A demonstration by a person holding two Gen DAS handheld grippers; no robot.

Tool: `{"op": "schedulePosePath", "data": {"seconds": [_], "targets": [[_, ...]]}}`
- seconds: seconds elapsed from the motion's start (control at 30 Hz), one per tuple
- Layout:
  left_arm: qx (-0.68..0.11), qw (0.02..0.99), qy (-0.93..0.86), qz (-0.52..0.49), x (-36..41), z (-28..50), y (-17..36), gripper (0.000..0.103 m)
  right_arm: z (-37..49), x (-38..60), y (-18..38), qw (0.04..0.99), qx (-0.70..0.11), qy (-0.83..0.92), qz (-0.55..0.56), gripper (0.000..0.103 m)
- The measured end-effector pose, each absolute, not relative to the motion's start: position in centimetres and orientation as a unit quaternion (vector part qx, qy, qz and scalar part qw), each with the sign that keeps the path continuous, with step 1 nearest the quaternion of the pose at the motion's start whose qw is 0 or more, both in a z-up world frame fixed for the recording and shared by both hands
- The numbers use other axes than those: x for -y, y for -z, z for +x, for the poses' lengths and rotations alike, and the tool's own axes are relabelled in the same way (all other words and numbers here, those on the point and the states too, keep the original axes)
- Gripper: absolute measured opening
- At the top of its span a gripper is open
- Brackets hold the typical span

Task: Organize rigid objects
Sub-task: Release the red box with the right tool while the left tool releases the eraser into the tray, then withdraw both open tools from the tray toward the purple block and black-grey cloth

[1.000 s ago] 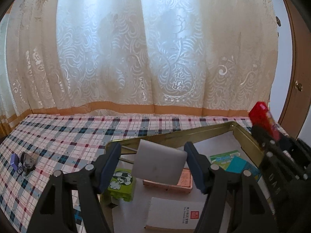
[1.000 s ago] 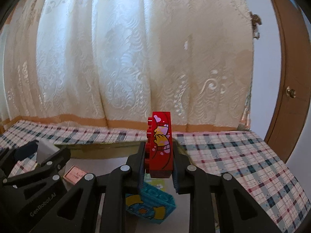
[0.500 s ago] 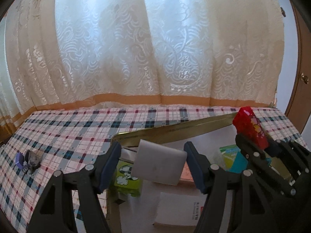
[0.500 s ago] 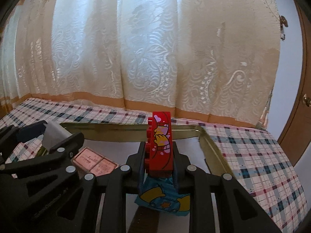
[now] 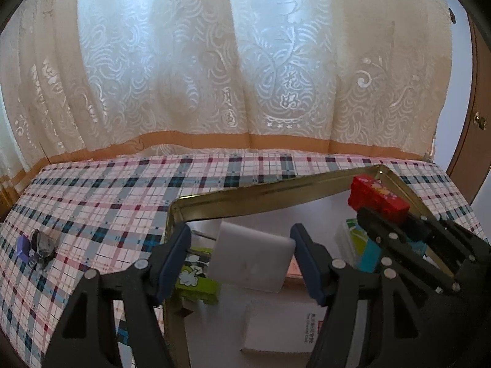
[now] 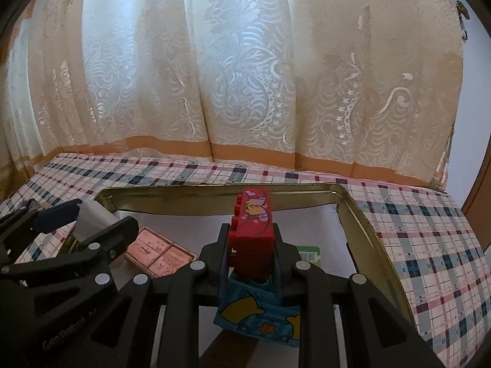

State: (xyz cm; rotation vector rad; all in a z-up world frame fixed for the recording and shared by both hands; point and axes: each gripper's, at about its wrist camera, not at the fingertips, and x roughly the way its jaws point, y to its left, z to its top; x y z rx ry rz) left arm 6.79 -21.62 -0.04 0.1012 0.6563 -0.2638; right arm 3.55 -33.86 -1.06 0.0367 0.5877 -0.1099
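My left gripper [image 5: 241, 253] is shut on a white plug adapter [image 5: 251, 259] and holds it over the left part of a gold-rimmed tray [image 5: 260, 193]. My right gripper [image 6: 251, 247] is shut on a red toy brick [image 6: 253, 230] above a blue star-printed brick [image 6: 260, 319] in the tray [image 6: 362, 224]. The red brick also shows in the left wrist view [image 5: 377, 197], and the adapter in the right wrist view [image 6: 90, 219].
In the tray lie a green cartoon block [image 5: 196, 279], a white box [image 5: 282, 325], a pink box [image 6: 159, 251] and a green card [image 6: 308, 253]. A small purple and dark object [image 5: 36, 247] lies on the checked tablecloth at the left. Curtains hang behind.
Both grippers have come lower and further over the tray with their objects still held. The red brick has tilted forward and down toward the blue brick.
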Motion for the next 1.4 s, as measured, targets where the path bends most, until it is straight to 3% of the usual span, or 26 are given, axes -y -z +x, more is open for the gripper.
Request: {"op": "schedulePosePath", "data": {"seconds": [0.53,0.63,0.67,0.7,0.73,0.8,0.87,1.4], "targets": [[-0.34,0.932,0.118,0.056,20.9,7.1,0.2,0.069,3.6,33.4,1.2,0.95,-0.309,0.002,0.04,0.028],[-0.337,0.932,0.121,0.055,21.0,7.0,0.0,0.084,3.1,34.1,0.7,0.949,-0.312,0.0,0.051,0.028],[-0.335,0.933,0.123,0.051,20.9,6.9,-0.1,0.095,2.7,34.3,0.5,0.951,-0.307,0.004,0.049,0.029],[-0.331,0.934,0.127,0.046,20.7,6.8,-0.3,0.103,2.2,34.5,0.1,0.954,-0.296,0.014,0.043,0.03],[-0.324,0.936,0.131,0.041,20.6,6.7,-0.5,0.103,1.7,34.7,-0.3,0.957,-0.286,0.028,0.037,0.033],[-0.308,0.941,0.132,0.038,20.5,6.3,-0.6,0.103,0.7,35.4,-0.8,0.962,-0.26,0.071,0.039,0.063],[-0.297,0.944,0.136,0.04,20.4,6.1,-0.7,0.103,-0.1,36.1,-1.1,0.965,-0.232,0.106,0.054,0.074],[-0.22,0.969,0.109,0.025,19.2,4.1,-1.7,0.103,-2.5,37.2,-1.9,0.966,-0.166,0.146,0.133,0.075]]}}
